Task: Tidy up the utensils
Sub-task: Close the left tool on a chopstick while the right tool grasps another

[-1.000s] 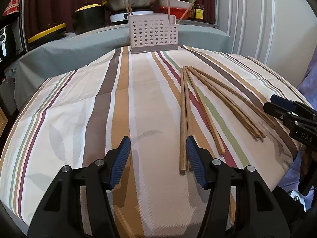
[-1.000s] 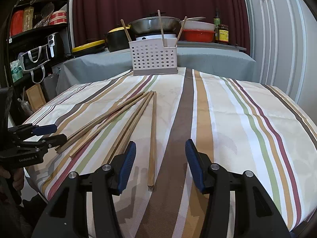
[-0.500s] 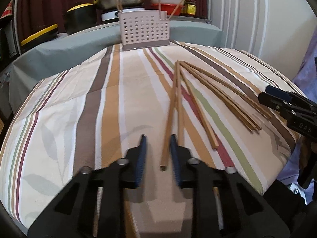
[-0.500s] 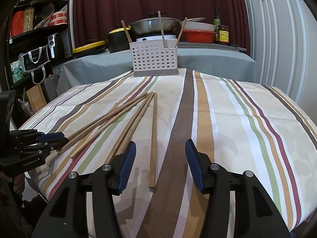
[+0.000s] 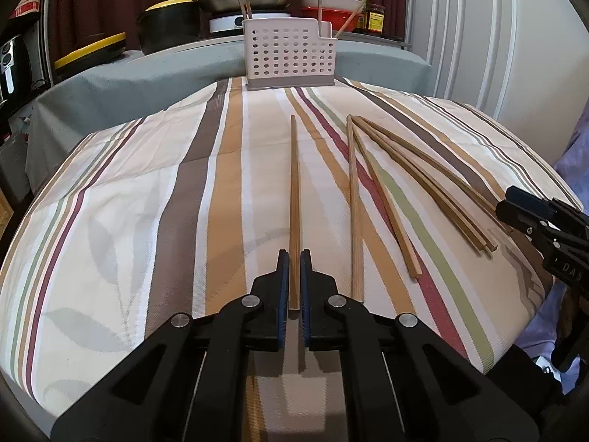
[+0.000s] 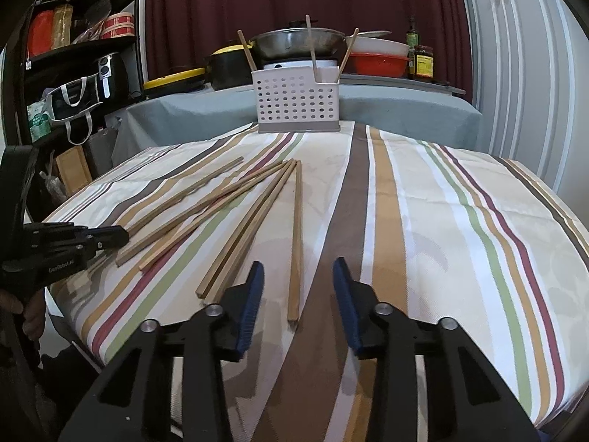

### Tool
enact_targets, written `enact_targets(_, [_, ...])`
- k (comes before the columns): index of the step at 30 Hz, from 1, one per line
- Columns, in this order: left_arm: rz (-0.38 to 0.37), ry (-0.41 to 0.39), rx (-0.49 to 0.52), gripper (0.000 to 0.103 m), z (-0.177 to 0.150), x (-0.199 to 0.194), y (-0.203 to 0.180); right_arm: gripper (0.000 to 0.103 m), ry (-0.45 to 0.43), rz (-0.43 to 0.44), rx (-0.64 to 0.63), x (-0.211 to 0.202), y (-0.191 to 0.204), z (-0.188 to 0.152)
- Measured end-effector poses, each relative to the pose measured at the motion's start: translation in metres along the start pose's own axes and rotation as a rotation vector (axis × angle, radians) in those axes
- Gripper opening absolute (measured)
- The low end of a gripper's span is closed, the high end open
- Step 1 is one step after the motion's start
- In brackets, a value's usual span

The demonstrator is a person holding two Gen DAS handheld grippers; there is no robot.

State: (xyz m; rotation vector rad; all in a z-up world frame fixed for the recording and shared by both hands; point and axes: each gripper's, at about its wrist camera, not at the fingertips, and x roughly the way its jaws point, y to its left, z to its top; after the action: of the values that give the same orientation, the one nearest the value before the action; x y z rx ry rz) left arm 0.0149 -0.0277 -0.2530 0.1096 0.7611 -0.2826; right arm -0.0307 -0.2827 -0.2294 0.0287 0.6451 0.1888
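Soft even indoor light, strong fisheye bending, dark vignetted corners.

Left gripper [image 5: 294,258] clamped nearly closed; right gripper [image 6: 297,270] spread wide.

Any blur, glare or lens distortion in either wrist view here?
Left wrist view: sharp, strong fisheye bowing of the table; soft shadow under the held chopstick. Right wrist view: slight motion blur on the right gripper fingers; holder crisp, no glare.
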Motion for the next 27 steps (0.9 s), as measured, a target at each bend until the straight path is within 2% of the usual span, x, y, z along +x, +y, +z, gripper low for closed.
enact_targets(9, [0.001,-0.002,0.000,0.006,0.001,0.000,0.000,0.008,0.023,0.018,0.028,0.008,-0.001,-0.007])
enact_targets(16, [0.003,-0.008,0.001,0.006,0.001,-0.003,-0.001,0.007,-0.005,0.001,0.016,0.000,0.000,-0.001])
enact_targets(27, [0.029,-0.110,-0.006,0.006,0.013,-0.030,0.004,0.007,-0.114,-0.049,-0.021,-0.028,0.001,0.025])
